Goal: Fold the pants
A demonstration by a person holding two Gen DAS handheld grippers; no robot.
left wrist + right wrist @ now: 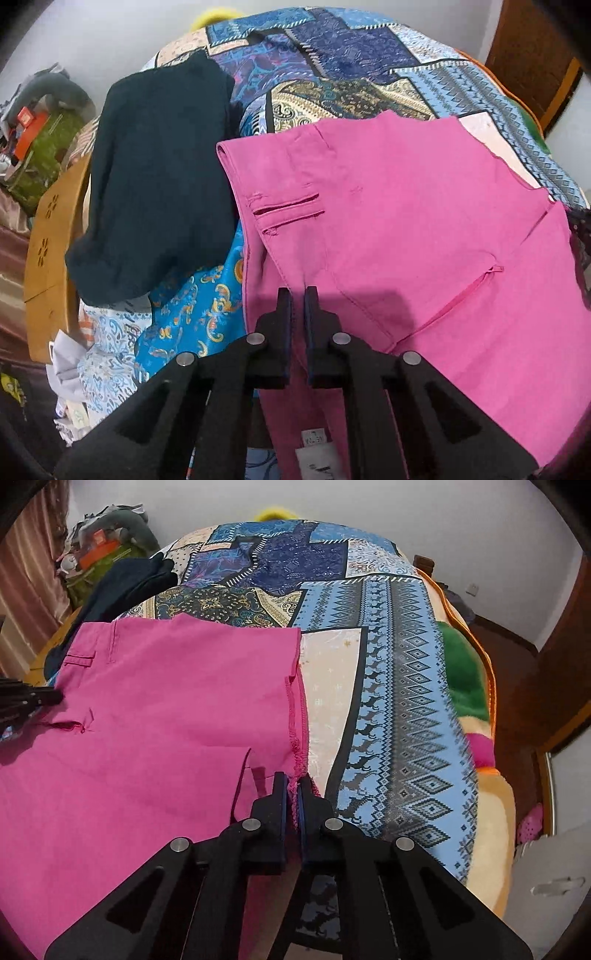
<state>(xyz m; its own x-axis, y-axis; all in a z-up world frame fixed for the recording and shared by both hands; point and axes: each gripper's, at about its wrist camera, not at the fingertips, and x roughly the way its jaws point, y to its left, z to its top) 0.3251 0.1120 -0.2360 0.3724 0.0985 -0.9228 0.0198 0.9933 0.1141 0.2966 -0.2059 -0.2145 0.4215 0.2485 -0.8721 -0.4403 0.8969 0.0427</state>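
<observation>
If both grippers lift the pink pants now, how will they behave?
The pink pants are probably floppy: they lie flat, creased into soft folds, and would sag between the grips. They look thin, so likely light. The frayed hem may slip or shed threads.

L gripper: fingers nearly together, narrow gap, pink cloth pinched between, tips angled fwd and down. R gripper: fingers close, frayed pink edge clamped between pads, same fwd-down tilt. L tips visible far left in right wrist view.
</observation>
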